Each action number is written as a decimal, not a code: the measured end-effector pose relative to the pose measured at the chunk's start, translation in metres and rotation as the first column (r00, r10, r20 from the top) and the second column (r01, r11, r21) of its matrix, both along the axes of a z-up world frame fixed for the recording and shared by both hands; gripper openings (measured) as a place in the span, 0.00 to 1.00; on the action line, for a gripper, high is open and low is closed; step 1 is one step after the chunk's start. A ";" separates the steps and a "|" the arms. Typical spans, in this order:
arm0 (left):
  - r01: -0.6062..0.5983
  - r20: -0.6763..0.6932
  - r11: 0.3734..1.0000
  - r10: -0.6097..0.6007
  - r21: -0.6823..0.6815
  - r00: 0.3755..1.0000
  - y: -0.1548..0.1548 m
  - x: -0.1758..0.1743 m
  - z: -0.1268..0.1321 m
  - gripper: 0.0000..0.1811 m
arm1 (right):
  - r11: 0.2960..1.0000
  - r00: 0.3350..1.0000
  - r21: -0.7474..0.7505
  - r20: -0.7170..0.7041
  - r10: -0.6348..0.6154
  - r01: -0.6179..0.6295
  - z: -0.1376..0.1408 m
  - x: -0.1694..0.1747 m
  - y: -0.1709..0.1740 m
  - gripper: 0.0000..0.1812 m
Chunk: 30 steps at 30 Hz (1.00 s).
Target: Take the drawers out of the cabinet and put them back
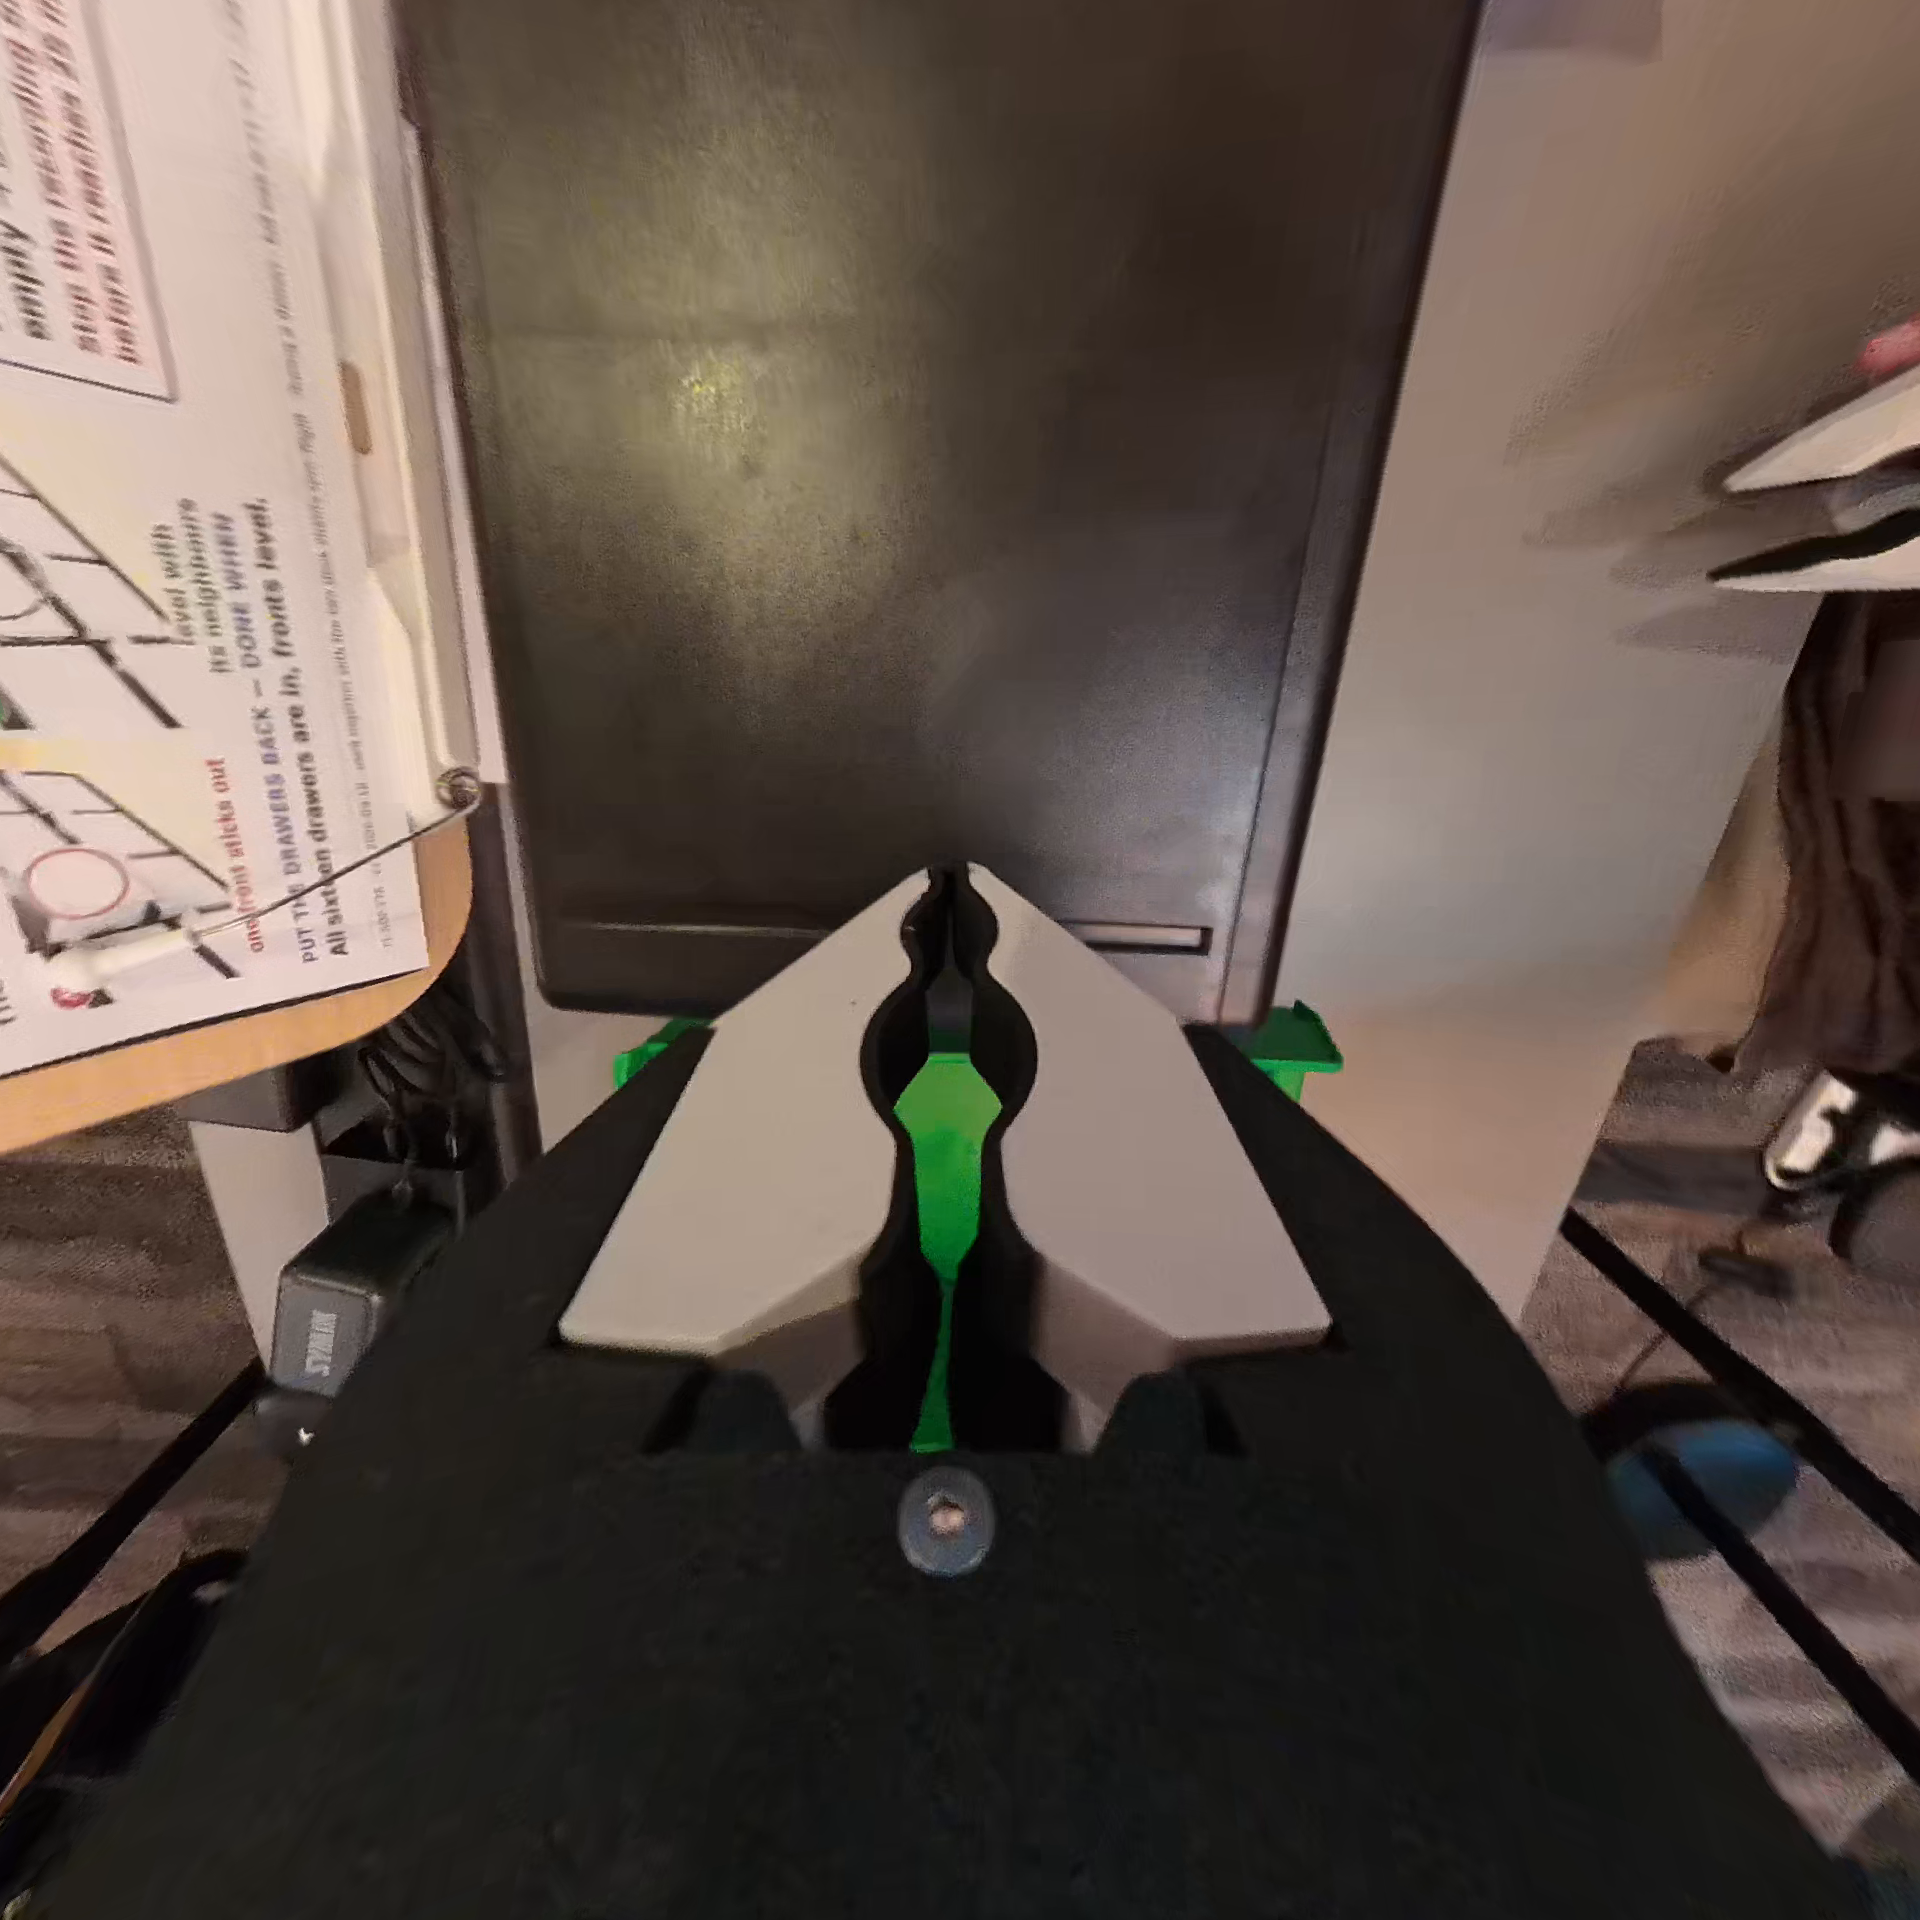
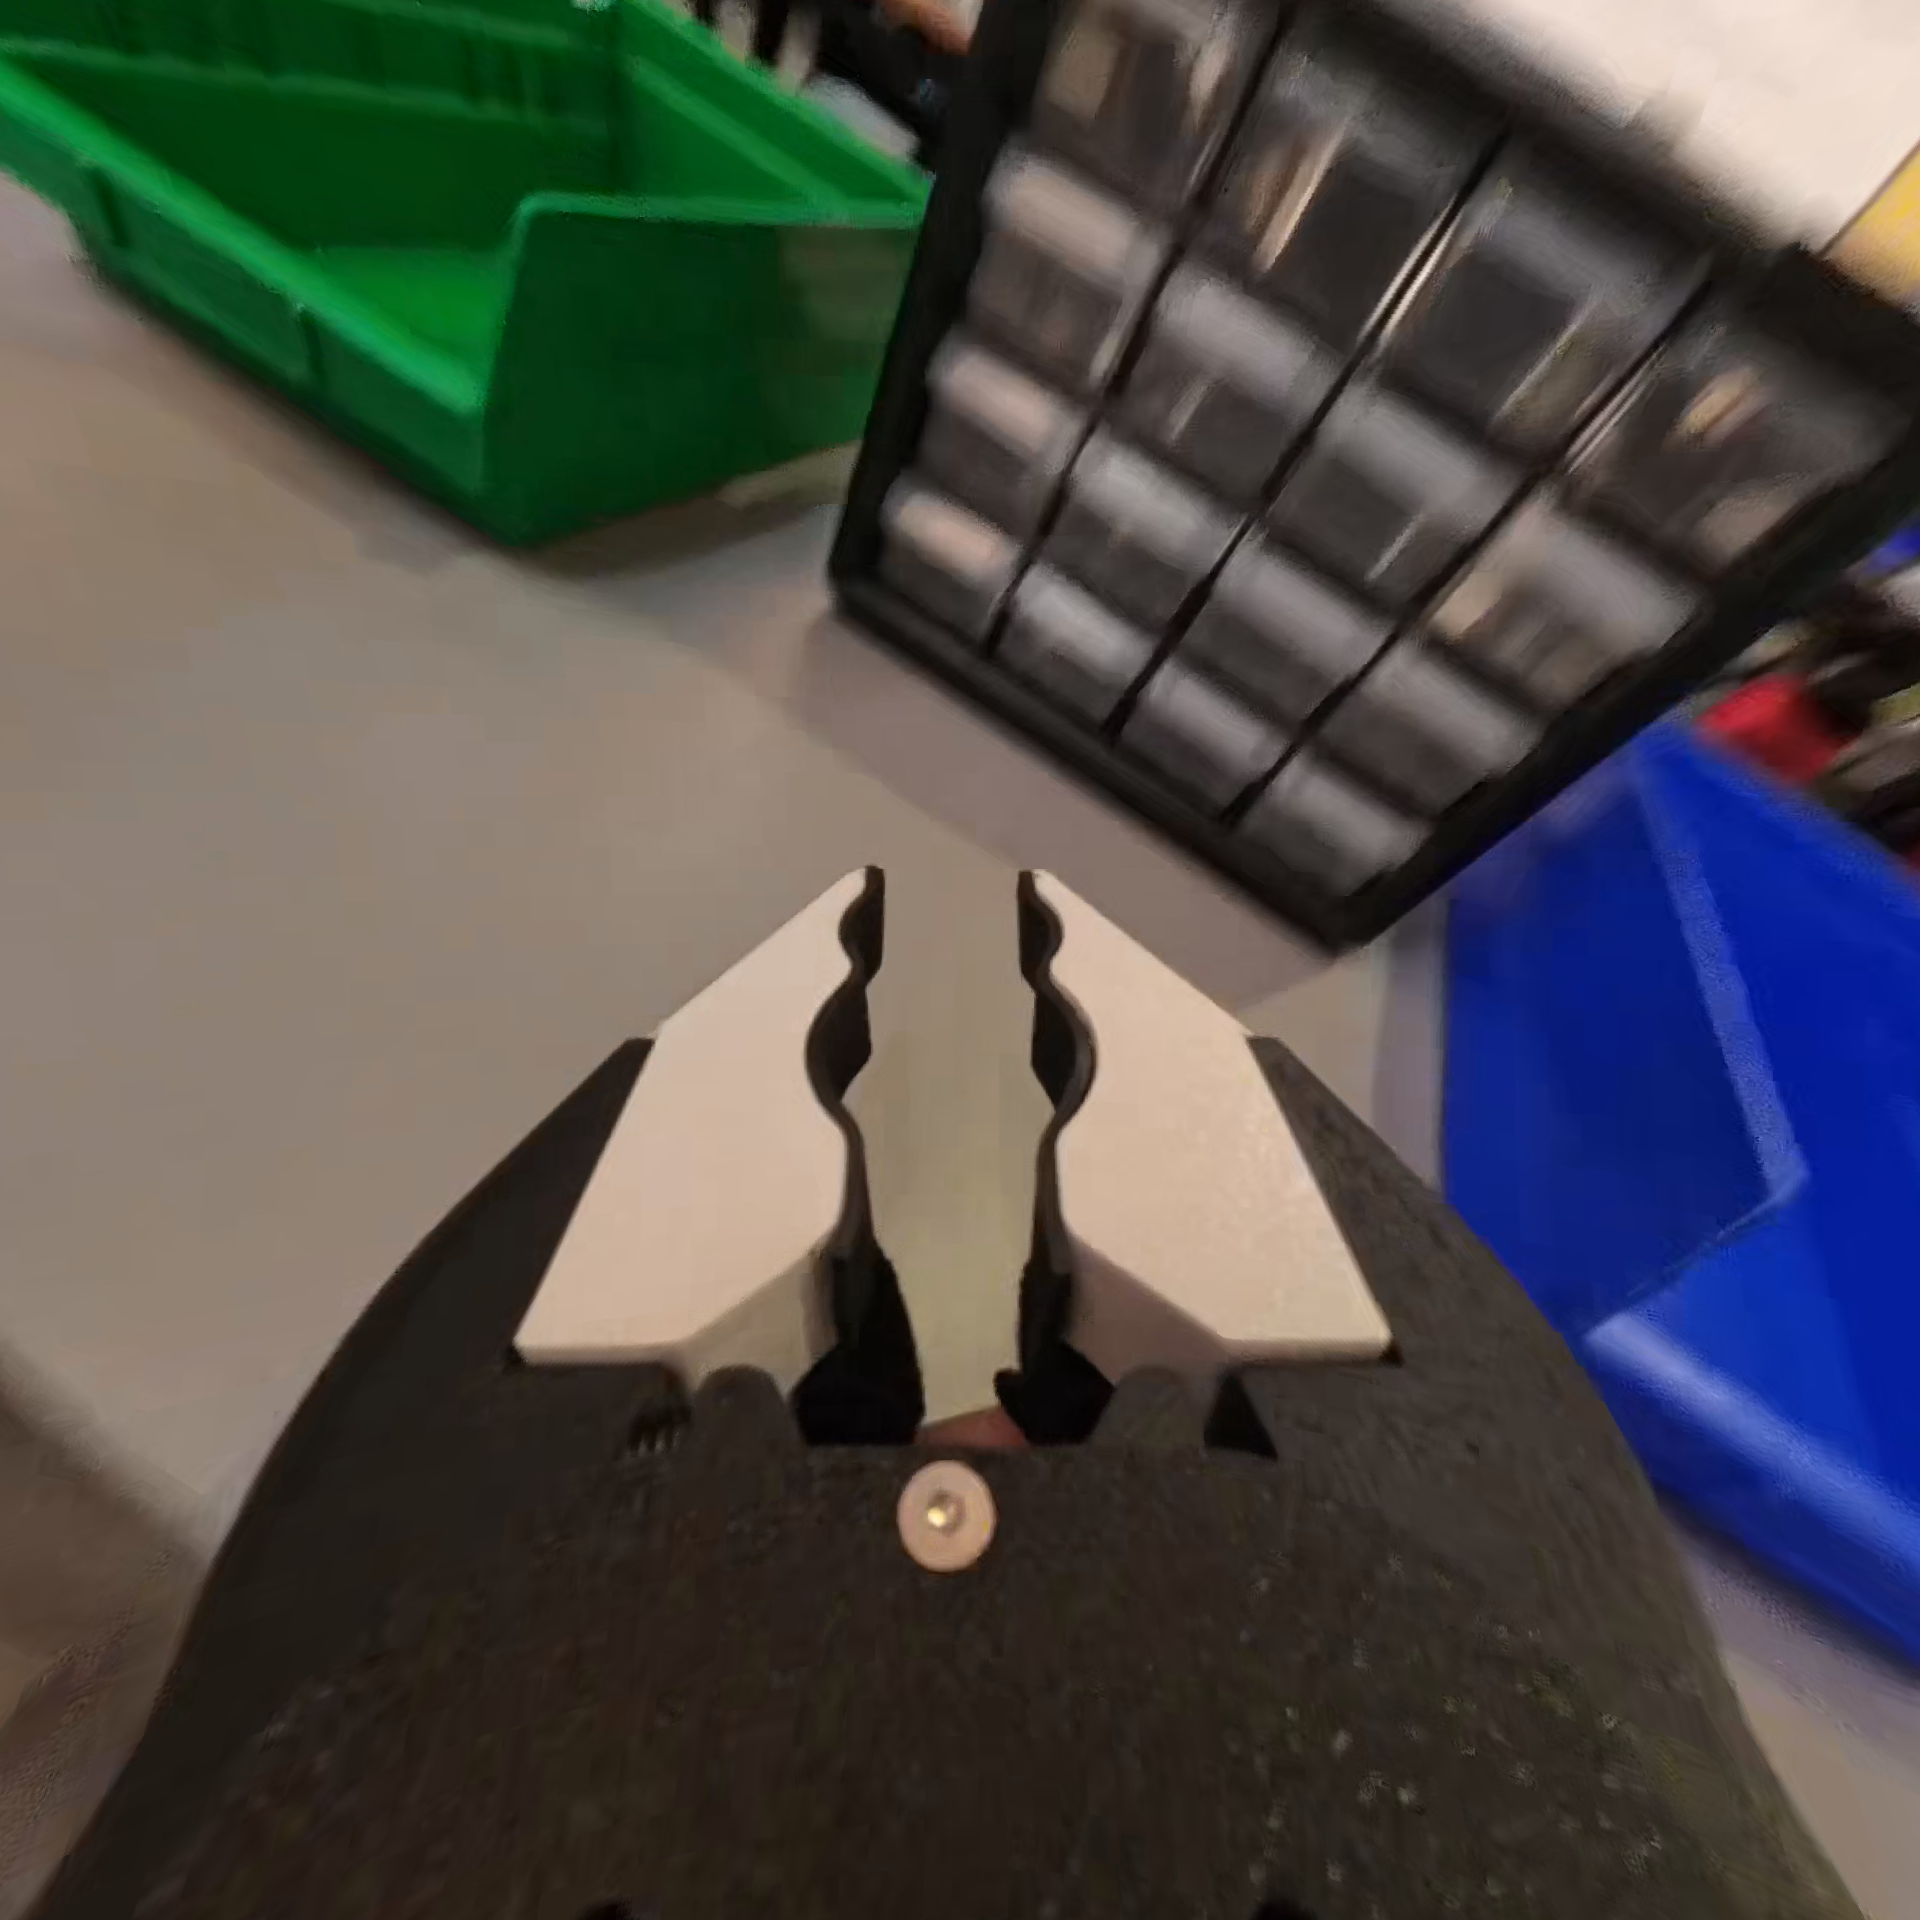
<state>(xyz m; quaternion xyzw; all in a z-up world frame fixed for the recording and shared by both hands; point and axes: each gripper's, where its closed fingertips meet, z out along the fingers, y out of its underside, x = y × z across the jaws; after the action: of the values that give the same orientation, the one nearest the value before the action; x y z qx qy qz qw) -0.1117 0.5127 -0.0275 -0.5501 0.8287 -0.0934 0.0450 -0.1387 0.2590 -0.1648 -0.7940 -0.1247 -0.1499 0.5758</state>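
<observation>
Black cabinet on table, sixteen translucent drawers all in.

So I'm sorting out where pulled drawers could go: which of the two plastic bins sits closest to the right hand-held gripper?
The blue bin, just right of the right hand-held gripper and in front of the drawer cabinet. The green bin sits farther off, at the upper left.

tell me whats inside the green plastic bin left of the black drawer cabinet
The green plastic bin shows only bare green walls and divider ribs. Its near front wall hides the floor behind it.
</observation>
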 end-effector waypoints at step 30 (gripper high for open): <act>-0.037 -0.093 0.999 0.035 -0.024 0.995 -0.004 0.007 -0.009 0.00 | 0.886 0.504 0.459 0.783 -0.365 -0.072 0.113 0.008 0.191 0.07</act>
<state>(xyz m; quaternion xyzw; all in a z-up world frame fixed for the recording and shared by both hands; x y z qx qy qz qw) -0.1047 0.5085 -0.0365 -0.5692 0.8185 -0.0778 0.0011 -0.1307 0.4505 -0.0519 -0.4747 -0.2842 -0.5929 0.5851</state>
